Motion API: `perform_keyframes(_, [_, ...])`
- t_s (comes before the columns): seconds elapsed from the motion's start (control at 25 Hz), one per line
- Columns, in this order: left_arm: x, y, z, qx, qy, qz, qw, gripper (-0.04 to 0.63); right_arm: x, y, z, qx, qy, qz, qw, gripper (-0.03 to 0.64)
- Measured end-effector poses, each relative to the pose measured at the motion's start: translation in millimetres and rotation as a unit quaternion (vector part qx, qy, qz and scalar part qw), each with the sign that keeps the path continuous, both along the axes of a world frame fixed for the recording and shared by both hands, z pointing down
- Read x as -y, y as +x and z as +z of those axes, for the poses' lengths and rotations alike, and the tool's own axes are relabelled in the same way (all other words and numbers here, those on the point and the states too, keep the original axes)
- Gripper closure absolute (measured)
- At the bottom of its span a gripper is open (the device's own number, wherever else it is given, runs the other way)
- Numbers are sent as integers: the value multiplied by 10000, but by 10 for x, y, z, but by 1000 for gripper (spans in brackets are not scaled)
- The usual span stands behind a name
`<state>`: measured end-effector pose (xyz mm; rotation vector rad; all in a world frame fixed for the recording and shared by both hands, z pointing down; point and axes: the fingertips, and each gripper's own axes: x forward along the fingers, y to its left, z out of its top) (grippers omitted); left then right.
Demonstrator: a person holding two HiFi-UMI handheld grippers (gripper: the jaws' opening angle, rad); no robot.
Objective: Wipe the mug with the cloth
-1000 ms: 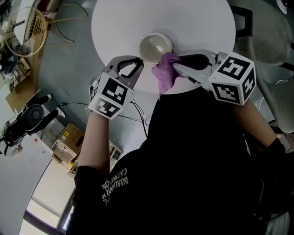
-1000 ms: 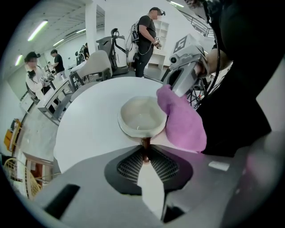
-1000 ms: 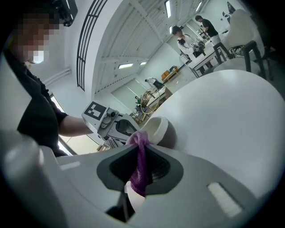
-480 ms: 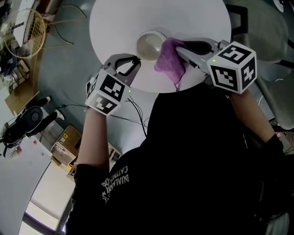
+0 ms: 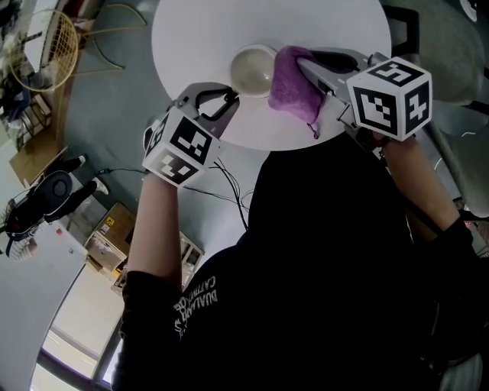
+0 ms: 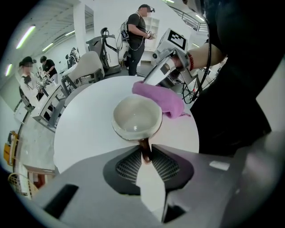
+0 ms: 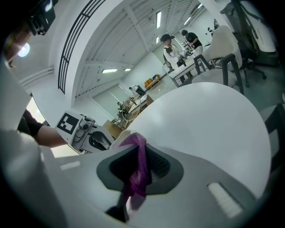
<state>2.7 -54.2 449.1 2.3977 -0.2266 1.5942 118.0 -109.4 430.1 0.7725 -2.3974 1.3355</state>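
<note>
A cream mug [image 5: 254,69] stands upright on the round white table [image 5: 321,23]. My left gripper [image 5: 229,95] has the mug's brown handle between its pads, and its jaws are opening. In the left gripper view the mug [image 6: 136,118] sits just ahead of that gripper [image 6: 146,153]. My right gripper [image 5: 306,67] is shut on a purple cloth [image 5: 294,85], which presses against the mug's right side. The cloth [image 7: 138,169] hangs bunched between the right gripper's pads [image 7: 138,156]. It also shows behind the mug [image 6: 160,99].
The table's near edge runs close to my black-clad torso [image 5: 336,252]. On the floor to the left are a wire fan guard [image 5: 46,50], cardboard boxes [image 5: 107,233] and cables. A chair [image 5: 451,53] stands at the right. People [image 6: 138,26] work at the far desks.
My right gripper has carried the cloth up from the mug's near side to its right side. The left gripper and the mug have stayed almost in place.
</note>
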Motion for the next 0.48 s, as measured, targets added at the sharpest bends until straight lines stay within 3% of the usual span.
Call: perform_keyframes(0.48, [-7,54,1,130,-139,227,9996,517,328,-5,54,-487,183,-108,9986,568])
